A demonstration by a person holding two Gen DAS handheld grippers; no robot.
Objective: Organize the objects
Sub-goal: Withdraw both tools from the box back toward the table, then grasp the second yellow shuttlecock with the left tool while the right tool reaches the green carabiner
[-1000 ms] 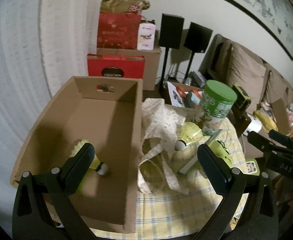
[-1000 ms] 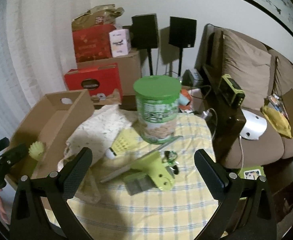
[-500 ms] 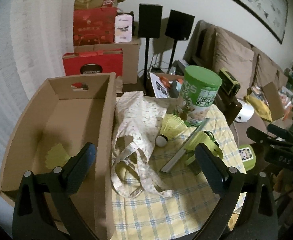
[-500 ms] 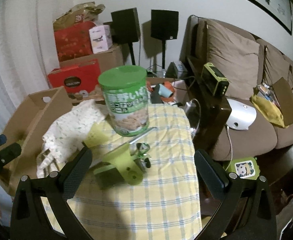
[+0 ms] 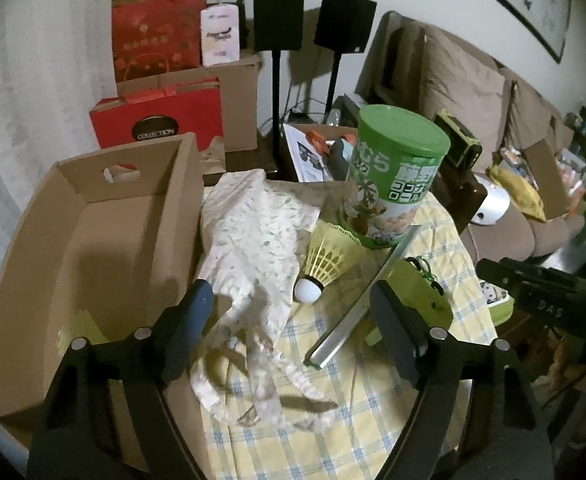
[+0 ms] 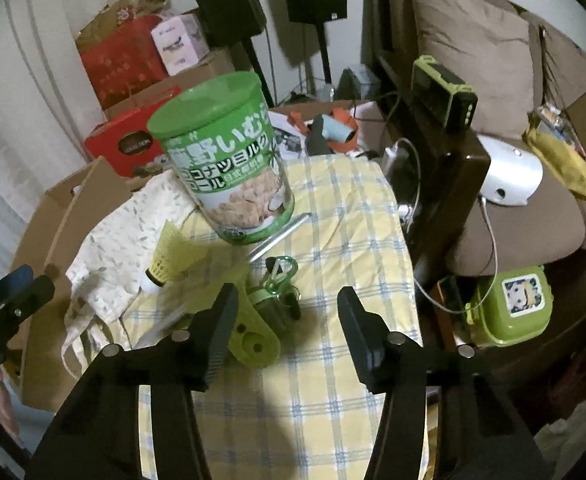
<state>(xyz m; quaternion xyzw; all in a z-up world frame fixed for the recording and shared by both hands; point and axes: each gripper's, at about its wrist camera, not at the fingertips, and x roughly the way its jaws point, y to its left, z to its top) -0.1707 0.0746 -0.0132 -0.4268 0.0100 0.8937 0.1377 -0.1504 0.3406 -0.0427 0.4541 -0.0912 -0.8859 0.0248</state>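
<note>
On the yellow checked tablecloth stand a green-lidded snack can, a yellow shuttlecock, a metal ruler, a lime green tool and a white leaf-print cloth bag. My left gripper hovers over the bag's handles and the shuttlecock's cork, its jaws closing on nothing. My right gripper hangs above the lime tool and a green key ring, jaws closing with nothing pressed between them. A second shuttlecock lies in the cardboard box, half hidden by my finger.
The cardboard box stands along the table's left side. Red gift boxes and two black speakers are behind it. A brown sofa and dark side table border the right. A green lunchbox sits low beside them.
My left gripper has shifted right, from over the box to over the bag and shuttlecock. My right gripper has come down toward the lime tool. Both pairs of jaws have narrowed.
</note>
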